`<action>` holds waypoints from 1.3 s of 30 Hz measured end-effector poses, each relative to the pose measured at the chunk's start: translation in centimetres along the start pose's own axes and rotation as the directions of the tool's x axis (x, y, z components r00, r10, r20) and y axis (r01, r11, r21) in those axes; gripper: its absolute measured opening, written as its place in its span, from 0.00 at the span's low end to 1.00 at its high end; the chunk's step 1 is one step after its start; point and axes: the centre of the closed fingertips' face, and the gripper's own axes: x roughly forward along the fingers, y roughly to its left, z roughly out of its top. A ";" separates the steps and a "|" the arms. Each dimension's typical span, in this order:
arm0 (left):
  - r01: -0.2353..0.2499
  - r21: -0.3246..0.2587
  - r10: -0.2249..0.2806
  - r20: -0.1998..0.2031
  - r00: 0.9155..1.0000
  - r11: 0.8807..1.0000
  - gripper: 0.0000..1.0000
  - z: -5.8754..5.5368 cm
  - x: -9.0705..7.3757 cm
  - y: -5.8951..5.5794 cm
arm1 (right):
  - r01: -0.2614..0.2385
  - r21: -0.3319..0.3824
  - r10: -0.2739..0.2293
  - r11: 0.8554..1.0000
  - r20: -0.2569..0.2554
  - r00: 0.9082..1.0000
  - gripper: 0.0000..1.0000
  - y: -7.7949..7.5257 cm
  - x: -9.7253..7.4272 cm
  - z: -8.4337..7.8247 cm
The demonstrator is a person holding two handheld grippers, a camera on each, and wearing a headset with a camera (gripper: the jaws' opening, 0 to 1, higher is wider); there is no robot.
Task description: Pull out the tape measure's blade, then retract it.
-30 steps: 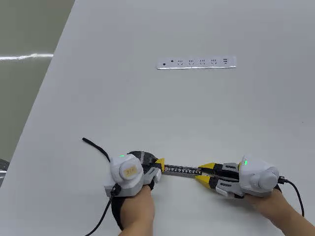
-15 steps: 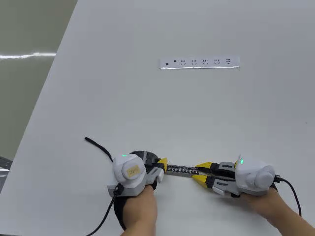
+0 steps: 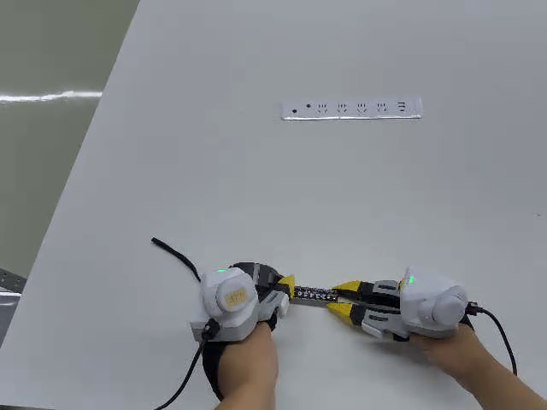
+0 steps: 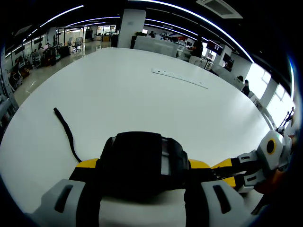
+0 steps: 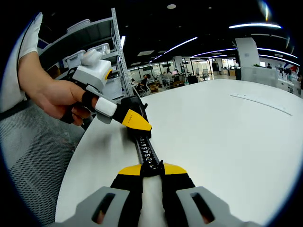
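Two claws lie low over the white surface (image 3: 299,196), tips turned toward each other, one in the person's left hand (image 3: 244,359) and one in the right hand (image 3: 457,350).

The left claw (image 3: 279,294) is closed partway, as far as the tape measure's black case (image 3: 255,275) allows. In the left gripper view we find the case (image 4: 139,156) seated between the yellow jaws, which bear on its two flanks.

The right claw (image 3: 336,299) is drawn in to a narrow slit on the free end of the blade (image 3: 313,294). In the right gripper view the yellow tips of this claw (image 5: 152,169) meet over the blade (image 5: 146,150), whose printed numerals face up.

A short length of blade is exposed. It runs straight from the right claw to the case held in the left claw (image 5: 134,113), close over the surface; we cannot tell whether it touches. The right claw (image 4: 236,172) also enters the left gripper view from the right, just beside the case.

On the side of the left claw away from the right claw, a black strap (image 3: 173,254) trails from the case across the surface.

Well beyond both claws, a white power strip (image 3: 351,108) lies flat on the surface, well apart from the tape measure.
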 end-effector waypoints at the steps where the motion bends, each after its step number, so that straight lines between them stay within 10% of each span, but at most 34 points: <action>1: 0.000 0.000 0.000 0.001 1.000 1.000 0.70 0.0 0.0 0.0 | 0.000 0.000 0.000 1.000 0.000 1.000 0.14 0.0 0.0 0.0; 39: 0.007 -0.022 -0.007 -0.004 1.000 1.000 0.70 -0.1 0.1 0.1 | -0.045 -0.036 0.045 0.998 -0.008 0.999 0.13 1.0 3.6 1.2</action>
